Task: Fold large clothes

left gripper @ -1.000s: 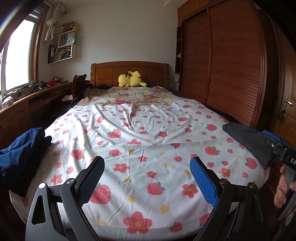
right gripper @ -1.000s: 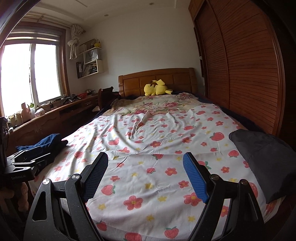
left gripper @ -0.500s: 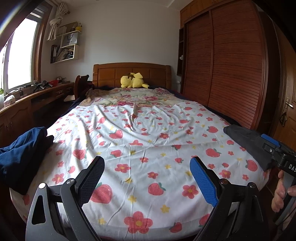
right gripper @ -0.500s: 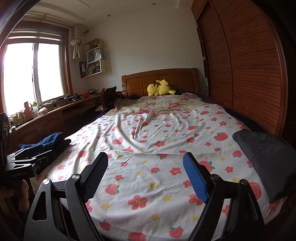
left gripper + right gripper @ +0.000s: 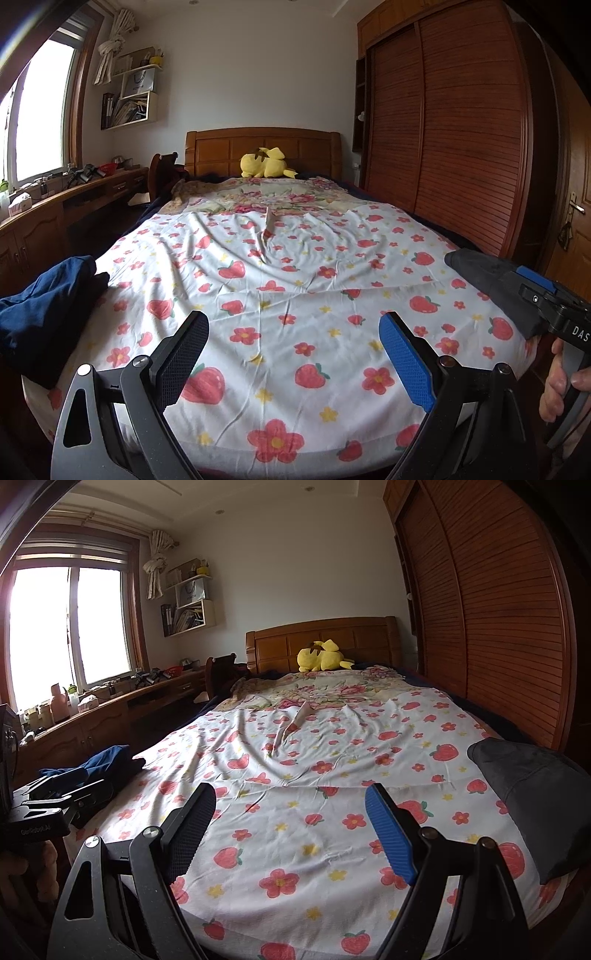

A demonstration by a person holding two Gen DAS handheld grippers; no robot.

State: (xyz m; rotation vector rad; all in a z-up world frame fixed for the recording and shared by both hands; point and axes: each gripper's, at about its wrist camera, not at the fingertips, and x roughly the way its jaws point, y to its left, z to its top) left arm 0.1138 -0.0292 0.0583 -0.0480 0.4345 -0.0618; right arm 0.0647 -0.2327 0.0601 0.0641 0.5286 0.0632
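A crumpled navy blue garment (image 5: 40, 310) lies on the bed's near left corner; it also shows in the right wrist view (image 5: 99, 764). A folded dark grey garment (image 5: 484, 273) lies on the near right edge, also seen in the right wrist view (image 5: 532, 786). My left gripper (image 5: 291, 350) is open and empty, held above the foot of the bed. My right gripper (image 5: 290, 823) is open and empty, also above the foot of the bed. Each gripper's body shows at the edge of the other's view.
The bed (image 5: 295, 280) has a white sheet with strawberries and flowers. A yellow plush toy (image 5: 266, 166) sits at the wooden headboard. A wooden desk (image 5: 92, 716) with clutter runs along the left under the window. A slatted wardrobe (image 5: 461, 122) stands on the right.
Both views have tilted upward slightly, so more of the wall and ceiling shows. Both grippers stay open and empty; the garments have not moved.
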